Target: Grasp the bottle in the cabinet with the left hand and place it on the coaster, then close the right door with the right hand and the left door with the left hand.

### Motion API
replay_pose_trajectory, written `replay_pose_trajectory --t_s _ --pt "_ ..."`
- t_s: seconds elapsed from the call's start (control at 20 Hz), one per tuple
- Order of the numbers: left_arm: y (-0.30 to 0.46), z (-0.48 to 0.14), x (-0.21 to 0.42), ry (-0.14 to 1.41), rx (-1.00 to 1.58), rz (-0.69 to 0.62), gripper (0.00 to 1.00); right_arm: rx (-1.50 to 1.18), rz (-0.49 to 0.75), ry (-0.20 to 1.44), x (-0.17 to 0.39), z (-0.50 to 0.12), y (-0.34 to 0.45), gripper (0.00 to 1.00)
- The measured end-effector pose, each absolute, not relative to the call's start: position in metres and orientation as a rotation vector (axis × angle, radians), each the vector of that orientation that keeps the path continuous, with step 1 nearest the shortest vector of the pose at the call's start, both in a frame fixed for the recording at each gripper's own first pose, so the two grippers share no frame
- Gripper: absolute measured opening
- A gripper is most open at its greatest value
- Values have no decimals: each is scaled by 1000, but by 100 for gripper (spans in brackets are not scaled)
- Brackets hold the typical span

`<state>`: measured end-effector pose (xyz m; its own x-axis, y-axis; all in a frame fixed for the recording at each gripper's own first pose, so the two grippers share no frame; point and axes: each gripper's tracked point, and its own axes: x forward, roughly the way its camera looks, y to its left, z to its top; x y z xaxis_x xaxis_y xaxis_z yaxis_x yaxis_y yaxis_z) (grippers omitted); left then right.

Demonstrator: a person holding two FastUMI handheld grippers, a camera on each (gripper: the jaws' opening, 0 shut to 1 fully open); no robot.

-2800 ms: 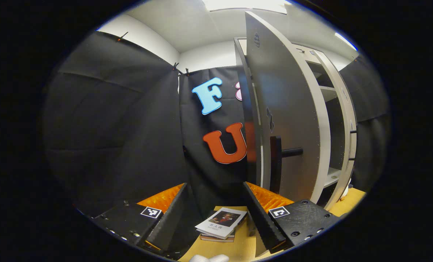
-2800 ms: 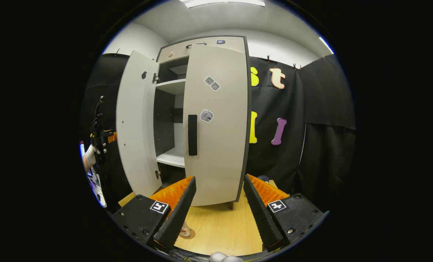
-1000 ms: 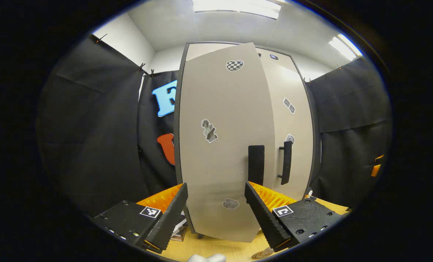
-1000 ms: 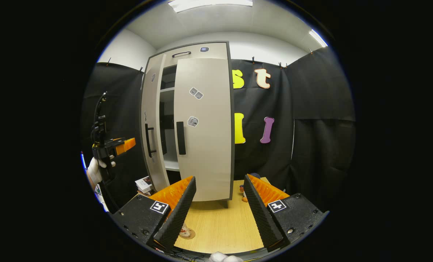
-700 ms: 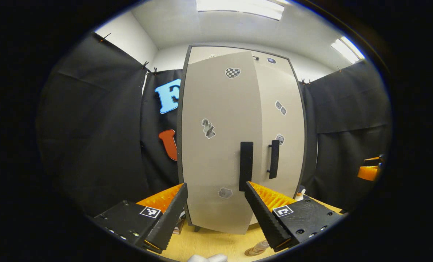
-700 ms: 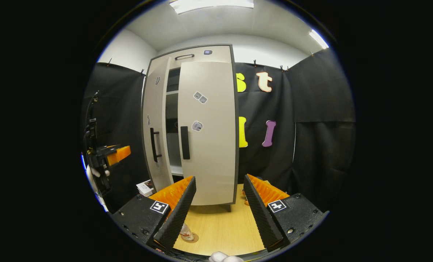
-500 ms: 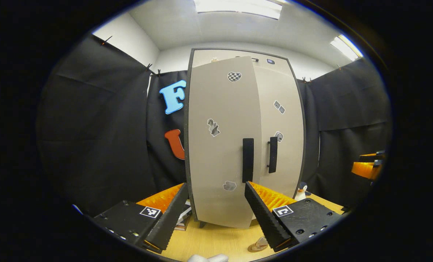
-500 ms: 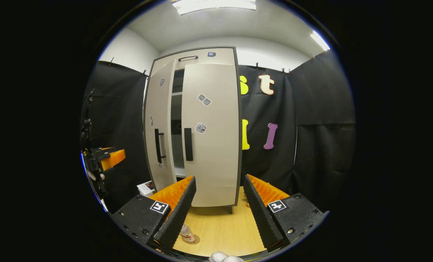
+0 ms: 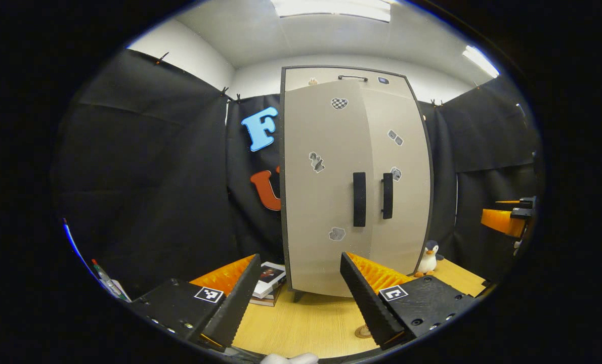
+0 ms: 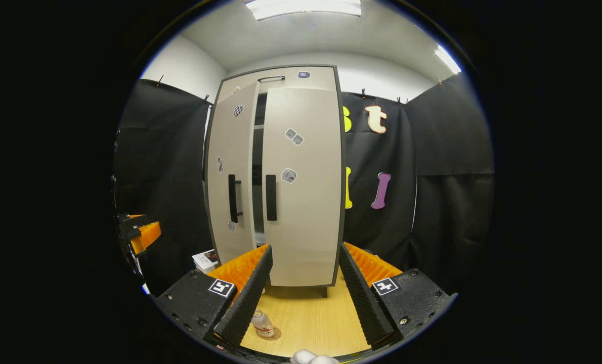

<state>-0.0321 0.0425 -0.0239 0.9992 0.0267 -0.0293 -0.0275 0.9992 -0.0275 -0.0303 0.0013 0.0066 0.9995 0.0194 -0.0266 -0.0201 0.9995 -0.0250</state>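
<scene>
Nearly shut left door (image 10: 230, 177), bottle (image 10: 263, 323) upright on coaster (image 10: 272, 333).

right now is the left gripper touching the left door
Apart. In the right gripper view the left gripper hangs off to the side of the left door, with dark booth wall between them. The door is not fully shut; a dark slit remains beside the right door.

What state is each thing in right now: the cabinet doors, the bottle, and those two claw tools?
Left door: nearly shut, a narrow gap remains.
Right door: looks shut.
Bottle: standing on the coaster, on the table.
Left gripper: fingers apart, holding nothing.
Right gripper: fingers apart, holding nothing.
</scene>
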Motion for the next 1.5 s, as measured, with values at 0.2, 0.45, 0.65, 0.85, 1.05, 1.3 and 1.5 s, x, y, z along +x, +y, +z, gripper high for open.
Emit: replay_pose_trajectory --t_s 0.2,0.45,0.65,0.85,1.05,1.3,1.5 --pt "45 -21 -31 27 -21 35 96 -24 16 34 -29 4 2 81" --pt "44 -16 -24 19 -28 30 96 -19 2 27 -30 7 0 81" --pt "42 -15 -23 22 -25 24 96 -21 -5 22 -30 8 -2 81" --pt "41 -14 -23 22 -19 27 95 -15 -2 27 -30 6 -2 81" --pt "36 -12 -24 19 -11 20 96 -13 -1 20 -32 8 -1 81" --pt "32 -12 -25 27 -4 12 96 -8 2 21 -34 8 -2 81" --pt "29 -9 -25 23 1 8 96 -11 2 19 -36 9 -2 81"
